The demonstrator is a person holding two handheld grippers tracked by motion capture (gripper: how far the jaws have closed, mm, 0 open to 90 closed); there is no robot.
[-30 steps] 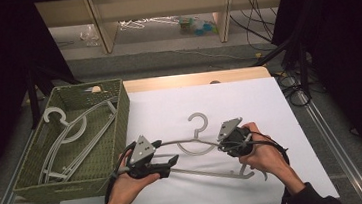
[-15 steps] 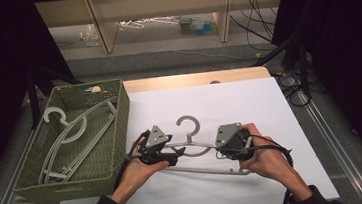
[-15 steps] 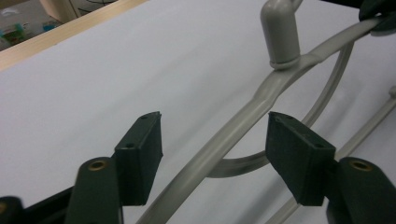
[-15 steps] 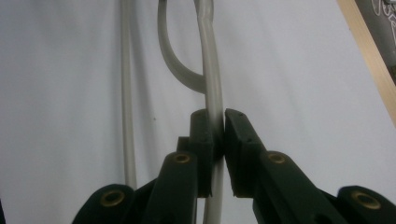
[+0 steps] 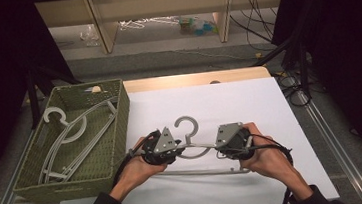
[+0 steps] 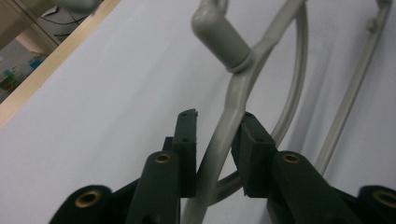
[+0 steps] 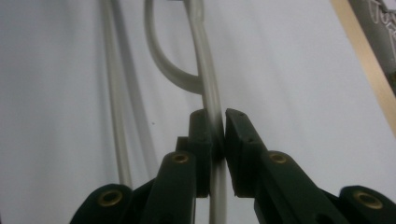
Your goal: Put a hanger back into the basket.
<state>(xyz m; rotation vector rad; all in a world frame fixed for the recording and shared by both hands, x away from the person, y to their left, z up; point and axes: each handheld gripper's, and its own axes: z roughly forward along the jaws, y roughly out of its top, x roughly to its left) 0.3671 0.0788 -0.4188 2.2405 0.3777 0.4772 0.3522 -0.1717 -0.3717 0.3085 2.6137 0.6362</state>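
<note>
On the left edge of the table: a woven basket (image 5: 115,113) holds several grey hangers (image 5: 67,138), well apart from the grippers.
Left gripper (image 5: 165,146): its jaws have just been closing around the left arm of the hanger (image 5: 189,131); in the left gripper view the arm sits between the pads, touching them or nearly so.
Hanger: over the white sheet (image 5: 270,108) at mid-table, hook pointing away from the person.
Right gripper (image 5: 228,140): clamped tight on the hanger's right arm.
Behind the table: a wooden shelf (image 5: 105,19) with clutter and cables on the floor.
</note>
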